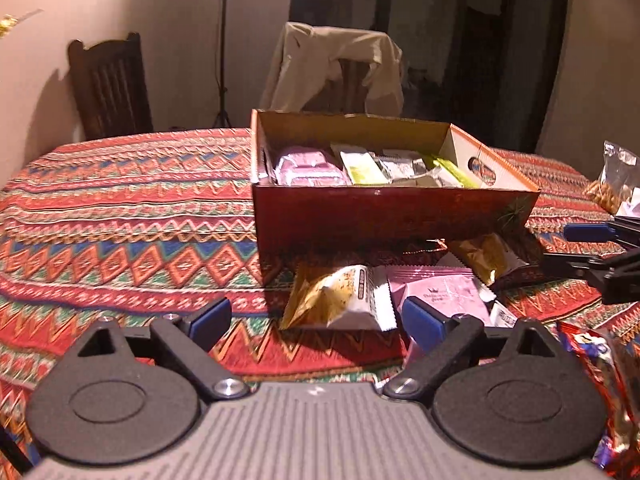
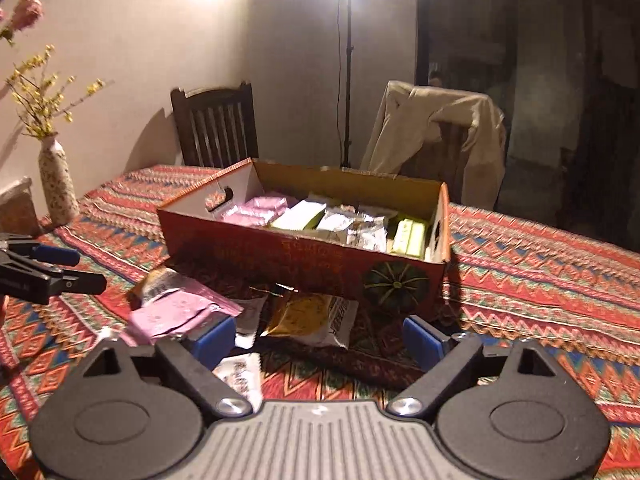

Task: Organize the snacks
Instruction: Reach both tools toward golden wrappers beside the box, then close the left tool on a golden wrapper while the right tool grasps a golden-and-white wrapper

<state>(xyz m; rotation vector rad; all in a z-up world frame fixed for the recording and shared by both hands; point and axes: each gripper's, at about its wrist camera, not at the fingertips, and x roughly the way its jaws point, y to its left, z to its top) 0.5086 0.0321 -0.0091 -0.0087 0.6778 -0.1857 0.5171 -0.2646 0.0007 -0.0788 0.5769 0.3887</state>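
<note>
A red cardboard box [image 1: 384, 212] stands on the patterned tablecloth and holds several pink, green and silver snack packets [image 1: 310, 168]; it also shows in the right wrist view [image 2: 280, 260]. Loose packets lie in front of it: a yellow-and-white one [image 1: 340, 298] [image 2: 310, 316], a pink one [image 1: 440, 290] [image 2: 176, 312] and a gold one [image 1: 486, 256]. My left gripper [image 1: 316, 322] is open and empty, just short of the yellow-and-white packet. My right gripper [image 2: 318, 340] is open and empty, near the same pile.
A clear bag of snacks [image 1: 614, 178] lies at the right. A red foil packet [image 1: 600, 368] lies by the near right edge. A vase of flowers [image 2: 56, 184] stands at the left. Two chairs [image 2: 216, 124] stand behind the table, one draped with a jacket [image 2: 440, 132].
</note>
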